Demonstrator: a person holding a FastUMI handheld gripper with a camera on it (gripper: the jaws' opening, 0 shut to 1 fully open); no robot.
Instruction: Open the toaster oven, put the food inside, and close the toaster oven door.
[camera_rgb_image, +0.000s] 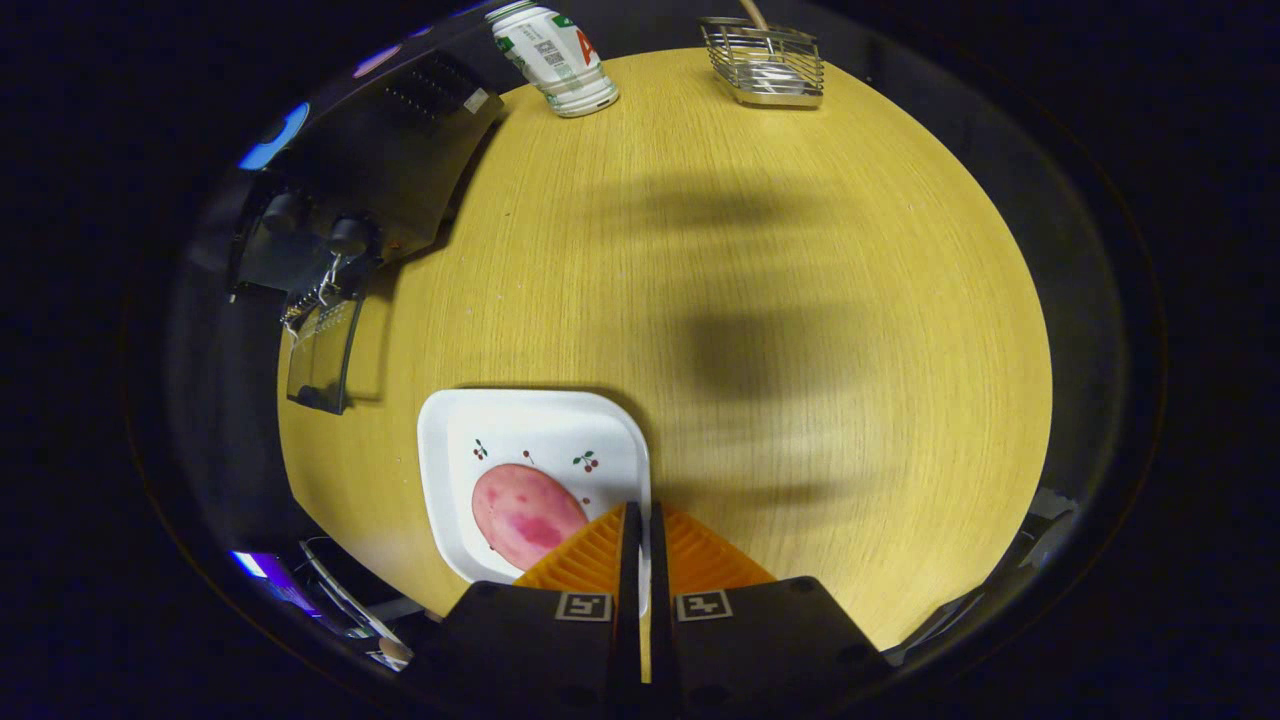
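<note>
Nearest to me, the gripper (640, 520) has its jaws drawn together with only a thin slit between the 2 fingers, and I see nothing held in them. Both fingertips (600, 545) hang over the near right part of a white square plate (455, 440) with small cherry prints. On that plate lies the food (525, 512), a pink oval piece with darker red blotches, just left of the fingers and partly hidden behind the left one. I cannot tell whether the left finger touches it.

That plate sits on the near left part of a round, light wood surface (800, 400). Soft shadows fall across the middle of the surface, ahead of the jaws.

Farther off to the left stands the toaster oven (400, 160), a dark box at the surface's left edge with 2 knobs on its front. Its glass door (322, 355) is swung down and open, near the plate's far left corner.

At the far edge, a white can (555, 55) with green and red print stands just right of the toaster oven. Well to the right of the can is a wire basket (765, 65) with a wooden handle sticking out of it.
</note>
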